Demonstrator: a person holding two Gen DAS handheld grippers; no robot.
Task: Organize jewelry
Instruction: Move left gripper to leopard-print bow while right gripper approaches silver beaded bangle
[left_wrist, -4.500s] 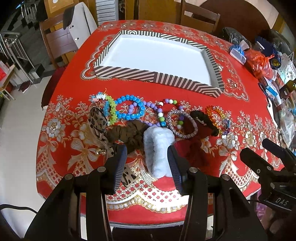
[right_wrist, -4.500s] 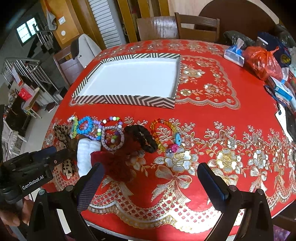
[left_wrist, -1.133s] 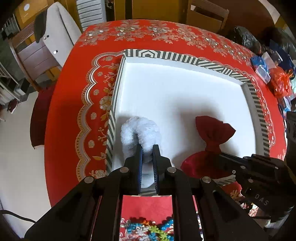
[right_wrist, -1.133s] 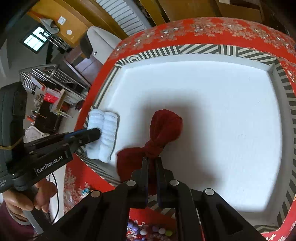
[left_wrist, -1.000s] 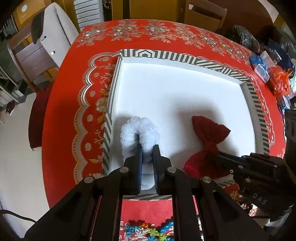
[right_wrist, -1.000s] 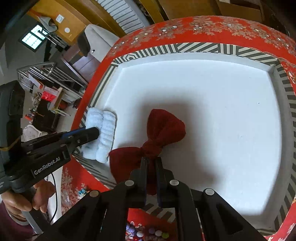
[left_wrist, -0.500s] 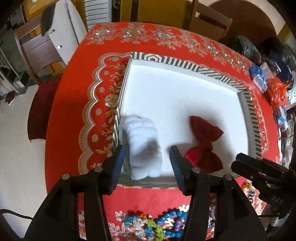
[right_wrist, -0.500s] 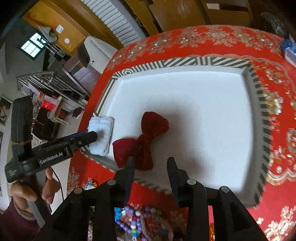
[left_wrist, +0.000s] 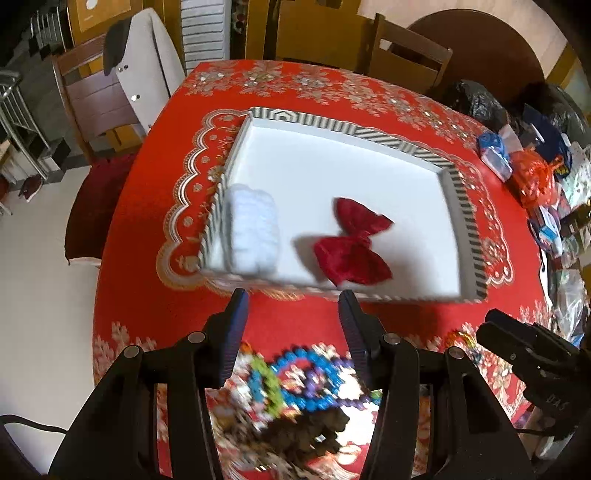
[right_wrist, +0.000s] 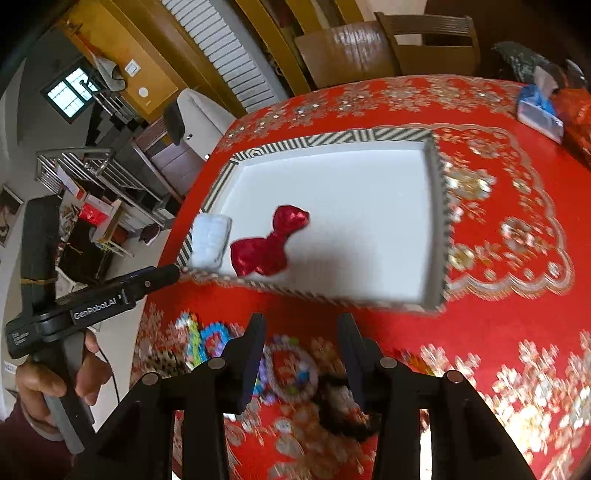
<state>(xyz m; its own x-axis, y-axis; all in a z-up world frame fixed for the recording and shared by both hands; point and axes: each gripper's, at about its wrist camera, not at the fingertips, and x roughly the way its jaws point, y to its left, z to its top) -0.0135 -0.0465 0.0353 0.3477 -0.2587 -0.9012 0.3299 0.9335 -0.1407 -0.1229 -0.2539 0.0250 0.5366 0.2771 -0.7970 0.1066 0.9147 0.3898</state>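
A white fluffy scrunchie (left_wrist: 252, 232) (right_wrist: 209, 240) lies in the near left corner of the striped white tray (left_wrist: 354, 133) (right_wrist: 439, 206). A red velvet bow (left_wrist: 354, 248) (right_wrist: 269, 244) lies beside it in the tray. My left gripper (left_wrist: 292, 308) is open and empty, just in front of the tray's near edge. My right gripper (right_wrist: 301, 328) is open and empty, also in front of the tray. Bead bracelets (left_wrist: 303, 380) (right_wrist: 207, 341) and a brown scrunchie (left_wrist: 306, 432) lie blurred on the red cloth under the grippers.
The round table has a red and gold cloth (left_wrist: 155, 295). Bags and small packets (left_wrist: 532, 173) crowd the right side. A tissue pack (right_wrist: 539, 110) lies behind the tray. Wooden chairs (left_wrist: 410, 55) stand around the table.
Both grippers have opened, let go of the white scrunchie and the red bow in the tray, and pulled back toward the bracelets.
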